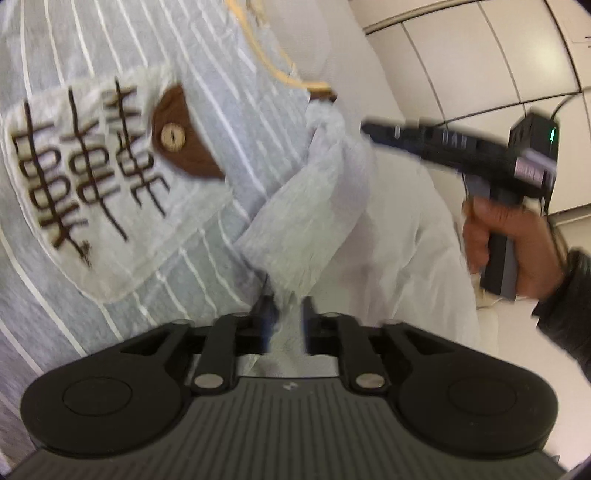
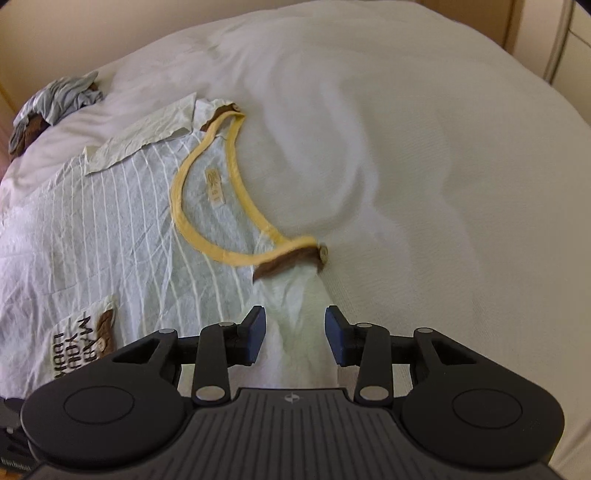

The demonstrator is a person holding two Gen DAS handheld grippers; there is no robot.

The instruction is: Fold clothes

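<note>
Sleeve fold, both tongs apart

My right tongs (image 2: 294, 334) and left tongs (image 1: 286, 321) straddle the sleeve (image 2: 295, 317) ungripped; it'll probably flop open.

my bed: white sheet (image 2: 424, 184) wrinkled across it | far left corner of the bed: crumpled grey-and-brown bundle of cloth (image 2: 55, 103) | beyond the bed's edge: pale cupboard doors (image 1: 461, 55) | beige wall (image 2: 92, 33) behind
</note>
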